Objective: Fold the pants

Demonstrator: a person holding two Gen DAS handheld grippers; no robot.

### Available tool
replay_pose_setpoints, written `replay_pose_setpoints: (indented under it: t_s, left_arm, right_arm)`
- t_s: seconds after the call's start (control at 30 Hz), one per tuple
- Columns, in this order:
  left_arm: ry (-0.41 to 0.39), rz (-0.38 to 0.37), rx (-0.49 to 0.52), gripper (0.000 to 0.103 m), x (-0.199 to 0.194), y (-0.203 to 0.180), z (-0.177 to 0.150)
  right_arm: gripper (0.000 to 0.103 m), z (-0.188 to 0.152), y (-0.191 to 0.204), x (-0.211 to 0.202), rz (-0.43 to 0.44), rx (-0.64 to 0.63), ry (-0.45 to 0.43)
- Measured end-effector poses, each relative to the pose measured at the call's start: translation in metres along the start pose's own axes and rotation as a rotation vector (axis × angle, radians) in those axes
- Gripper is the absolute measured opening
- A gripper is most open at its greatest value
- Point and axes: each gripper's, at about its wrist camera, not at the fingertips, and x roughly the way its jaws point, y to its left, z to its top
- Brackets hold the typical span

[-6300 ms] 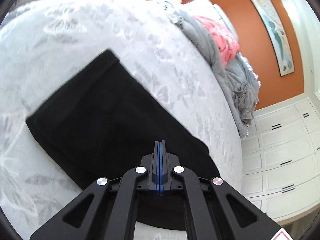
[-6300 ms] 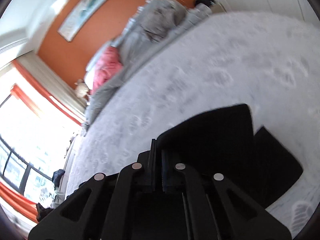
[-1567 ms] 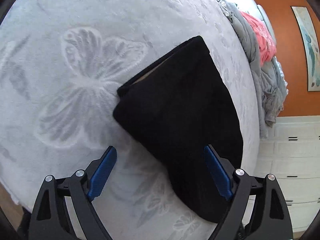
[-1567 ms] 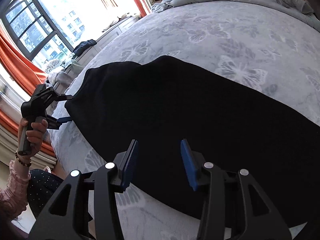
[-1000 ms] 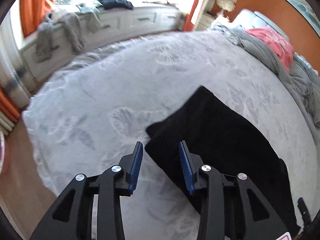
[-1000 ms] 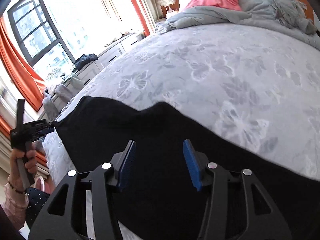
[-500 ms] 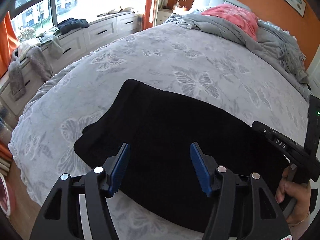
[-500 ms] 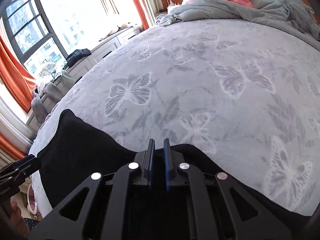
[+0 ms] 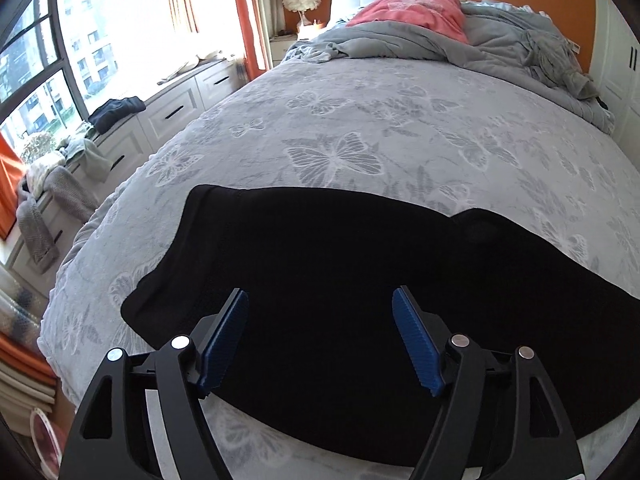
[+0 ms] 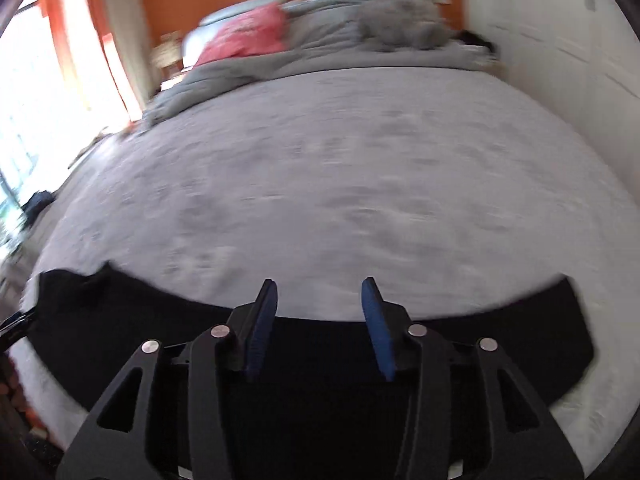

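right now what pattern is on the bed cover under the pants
Pale grey with butterfly prints, on the bed cover beneath the black pants; clearest in the left wrist view.

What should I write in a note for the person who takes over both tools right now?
Left tool: open, holds nothing, poised over the black pants.
Right tool: open, holds nothing, at the far edge of the same pants; this view is blurred.
Pants: spread long and flat across the near end of the bed, on the grey butterfly blanket.
Done: the pants appear laid out as one long strip.
Left: grip the ends, fold the length over, and smooth it.
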Motion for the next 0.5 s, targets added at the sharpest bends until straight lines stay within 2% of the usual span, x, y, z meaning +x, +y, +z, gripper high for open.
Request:
replay_pose_setpoints:
  t_s: [0.03, 0.07, 0.13, 0.2, 0.27, 0.33, 0.5]
  left_arm:
    - [0.003, -0.016, 0.004, 0.074, -0.003, -0.007, -0.001]
    - [0.005, -0.037, 0.002, 0.075, -0.006, -0.013, -0.002]
    - [0.015, -0.080, -0.003, 0.078, -0.010, -0.027, -0.003]
    - [0.020, -0.120, -0.002, 0.079, -0.013, -0.045, -0.005]
    - [0.016, -0.129, 0.014, 0.080, -0.014, -0.065, -0.010]
    - [0.022, -0.129, 0.039, 0.080, -0.013, -0.085, -0.017]
    - [0.095, -0.174, 0.079, 0.080, 0.001, -0.118, -0.036]
  right_arm:
    - [0.049, -0.008, -0.046, -0.004, -0.095, 0.079, 0.010]
    - [0.049, -0.018, -0.088, -0.009, -0.151, 0.169, 0.018]
    - [0.049, -0.039, -0.160, -0.024, -0.136, 0.353, 0.004]
    - [0.049, -0.056, -0.205, -0.033, -0.110, 0.467, -0.001]
    - [0.049, -0.070, -0.228, -0.029, -0.091, 0.519, 0.020]
    - [0.049, -0.082, -0.239, -0.017, -0.082, 0.534, 0.081]
    - [0.044, -0.099, -0.240, 0.002, -0.027, 0.498, 0.175]
